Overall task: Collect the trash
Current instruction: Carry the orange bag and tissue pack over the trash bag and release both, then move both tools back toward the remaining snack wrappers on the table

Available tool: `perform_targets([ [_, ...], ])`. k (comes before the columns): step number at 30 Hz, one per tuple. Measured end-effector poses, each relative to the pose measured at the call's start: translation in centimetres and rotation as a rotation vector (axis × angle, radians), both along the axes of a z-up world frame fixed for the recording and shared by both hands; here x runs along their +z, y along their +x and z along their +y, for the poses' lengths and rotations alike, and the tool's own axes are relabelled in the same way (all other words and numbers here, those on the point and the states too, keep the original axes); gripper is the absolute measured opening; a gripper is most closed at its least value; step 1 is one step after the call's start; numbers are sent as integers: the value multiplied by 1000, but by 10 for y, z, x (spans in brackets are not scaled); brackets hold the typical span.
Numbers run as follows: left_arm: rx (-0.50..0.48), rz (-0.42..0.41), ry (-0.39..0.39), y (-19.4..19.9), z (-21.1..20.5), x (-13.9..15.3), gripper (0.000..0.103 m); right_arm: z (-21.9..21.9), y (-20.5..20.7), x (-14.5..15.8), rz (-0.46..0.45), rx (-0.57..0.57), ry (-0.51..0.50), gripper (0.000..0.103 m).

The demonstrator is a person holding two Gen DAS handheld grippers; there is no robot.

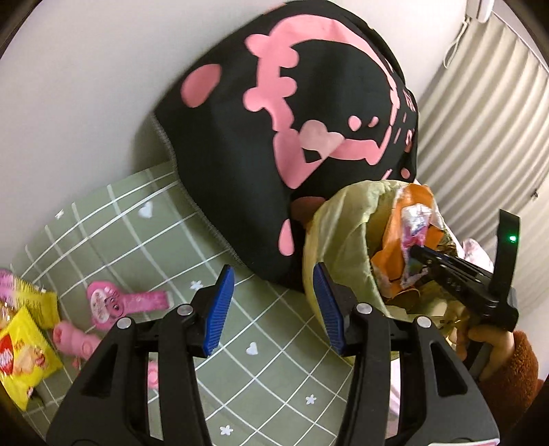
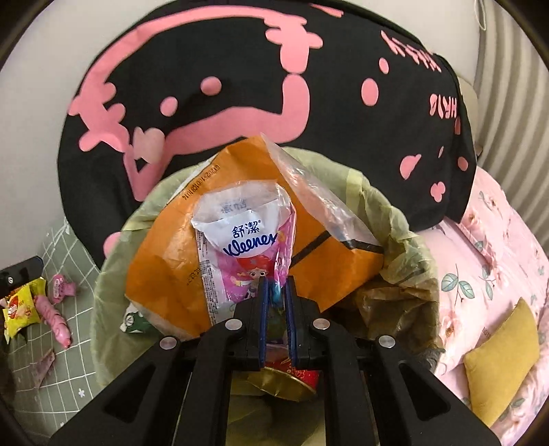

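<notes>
A large black cushion (image 1: 319, 144) with pink cartoon shapes leans against the white wall (image 1: 85, 85). A green mat (image 1: 164, 247) with a white grid, hearts and flowers spreads out from its base. To the cushion's right lies pink floral bedding (image 2: 494, 260) with a mustard-yellow pillow (image 2: 501, 360) on it. Behind the cushion hang pale pleated curtains (image 1: 480, 130); a blurred white unit (image 1: 480, 10), perhaps an air conditioner, sits above them.
</notes>
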State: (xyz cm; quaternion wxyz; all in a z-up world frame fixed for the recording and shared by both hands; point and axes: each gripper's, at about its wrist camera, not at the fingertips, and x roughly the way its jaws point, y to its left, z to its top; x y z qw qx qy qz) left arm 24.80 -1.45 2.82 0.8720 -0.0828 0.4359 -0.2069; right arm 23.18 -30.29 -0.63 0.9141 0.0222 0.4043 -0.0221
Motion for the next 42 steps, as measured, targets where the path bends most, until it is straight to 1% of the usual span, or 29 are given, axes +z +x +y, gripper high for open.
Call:
perform_targets([
  [1, 10, -6, 1, -3, 2, 0, 45, 0, -3, 1, -6, -2, -5, 12],
  [3, 26, -16, 2, -10, 6, 0, 46, 1, -10, 3, -21, -3, -15, 23],
  [4, 33, -20, 4, -13, 6, 0, 46, 1, -14, 4, -33, 1, -14, 33],
  [5, 42, -25, 7, -15, 7, 0, 48, 0, -17, 6, -43, 8, -9, 37],
  [6, 51, -30, 10, -19, 9, 1, 51, 0, -19, 7, -50, 11, -7, 38],
  [9, 89, -42, 13, -34, 16, 1, 51, 1, -31, 14, -76, 9, -33, 38],
  [14, 162, -80, 38, -62, 32, -1, 51, 8, -51, 33, -168, 34, -53, 38],
  [17, 226, -104, 60, -79, 50, -3, 51, 19, -57, 45, -213, 73, -51, 38],
  [21, 343, -116, 72, -97, 85, -6, 51, 48, -59, 53, -251, 144, -46, 38],
  [25, 472, -100, 82, -110, 133, -12, 51, 81, -55, 54, -266, 212, -19, 38],
  [29, 568, -96, 107, -125, 177, -18, 51, 110, -49, 49, -257, 273, 13, 38],
  [33, 658, -76, 122, -142, 216, -27, 51, 143, -44, 36, -231, 348, 34, 38],
  [37, 729, -59, 133, -158, 241, -34, 51, 175, -46, 19, -203, 437, 46, 38],
  [42, 771, -51, 150, -173, 257, -37, 51, 220, -58, -10, -151, 573, 67, 38],
])
